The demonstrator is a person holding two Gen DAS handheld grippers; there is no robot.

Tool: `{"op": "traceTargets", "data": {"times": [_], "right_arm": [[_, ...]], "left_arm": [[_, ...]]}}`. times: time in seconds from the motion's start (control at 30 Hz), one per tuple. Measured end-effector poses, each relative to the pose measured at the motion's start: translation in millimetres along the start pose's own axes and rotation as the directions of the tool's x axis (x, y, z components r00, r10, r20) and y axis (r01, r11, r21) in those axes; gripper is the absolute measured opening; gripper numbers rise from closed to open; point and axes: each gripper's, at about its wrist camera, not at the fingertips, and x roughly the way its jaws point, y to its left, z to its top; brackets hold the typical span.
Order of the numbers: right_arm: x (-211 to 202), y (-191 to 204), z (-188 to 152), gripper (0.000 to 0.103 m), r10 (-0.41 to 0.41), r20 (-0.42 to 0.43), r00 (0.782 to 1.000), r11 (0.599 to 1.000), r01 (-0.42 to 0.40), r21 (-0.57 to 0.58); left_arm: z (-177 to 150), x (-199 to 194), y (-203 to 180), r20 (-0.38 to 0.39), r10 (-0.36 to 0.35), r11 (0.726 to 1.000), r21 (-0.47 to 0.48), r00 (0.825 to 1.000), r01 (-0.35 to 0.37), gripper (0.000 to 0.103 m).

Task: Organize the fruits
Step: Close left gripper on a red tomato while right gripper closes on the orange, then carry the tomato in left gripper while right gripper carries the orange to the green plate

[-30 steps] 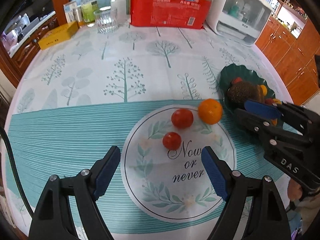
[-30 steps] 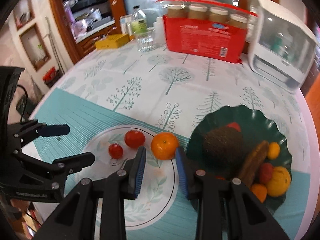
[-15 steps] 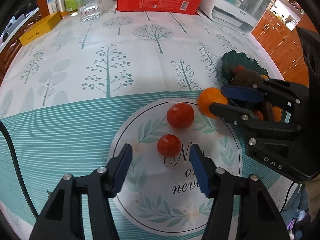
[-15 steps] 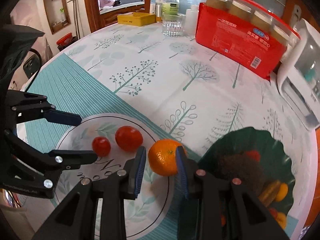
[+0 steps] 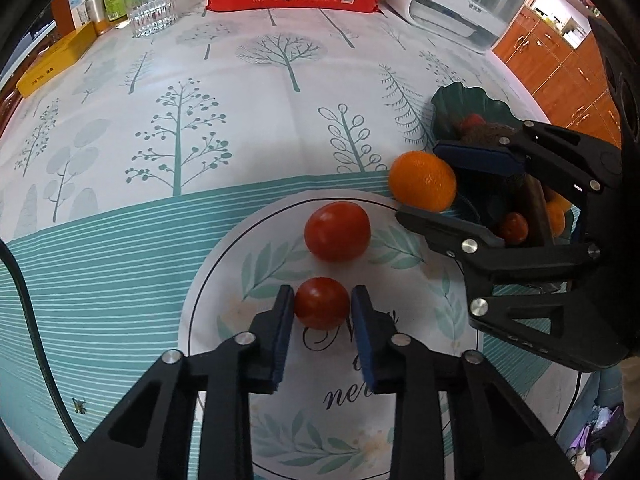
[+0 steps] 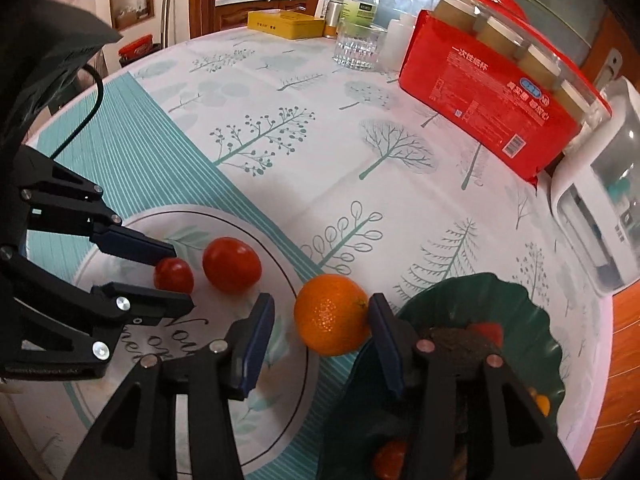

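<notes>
In the left wrist view, the left tongs (image 5: 322, 307) sit nearest, narrowed around the small tomato (image 5: 322, 302), with both blue pads against its sides or nearly so; it rests on the printed white circle of the bench (image 5: 120, 240) cloth. Just beyond it, at 12 o'clock, lies the larger tomato (image 5: 337, 231), apart from the small one. At 2 o'clock from that tomato, the orange (image 5: 423, 181) sits at the circle's edge between the fingers of the right tongs (image 5: 436, 180).

In the right wrist view, those right tongs (image 6: 320, 322) stand wide: the right pad touches the orange (image 6: 331, 314), while the left pad stays clear of it. At 3 o'clock from the orange, touching or just beside it, the dark green plate (image 6: 516, 300) holds a brown rough fruit, small red pieces and orange ones.

Farther off, at 12 o'clock, stand a drinking glass (image 6: 357, 50), a red package (image 6: 492, 108) and a yellow box (image 6: 286, 24); a white appliance (image 6: 596, 216) sits at 2 o'clock.
</notes>
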Motion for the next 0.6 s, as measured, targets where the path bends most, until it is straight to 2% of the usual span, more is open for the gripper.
{"op": "traceTargets", "data": {"times": [0.13,0.23,0.43,0.6], "right_arm": [[8,4,0,0.048,-0.062,-0.010,0.998,0.997,0.062,-0.045],[11,6,0,0.039,-0.113,-0.005,0.994,0.992,0.113,-0.057],[6,-3,0,0.038,-0.048,0.000,0.999,0.998,0.047,0.048],[-14,-3,-6,0.038,0.011,0.045,0.999,0.990,-0.017,0.138]], "left_arm": [[0,1,1,0.008,-0.004,1.000,-0.006,1.000,0.004,0.026],[0,2,0,0.014,-0.004,1.000,0.001,1.000,0.004,0.026],[-2,-3,2,0.027,-0.012,1.000,-0.010,1.000,0.012,0.025],[-4,-16,-1,0.045,-0.013,1.000,-0.001,0.999,0.013,0.025]]}}
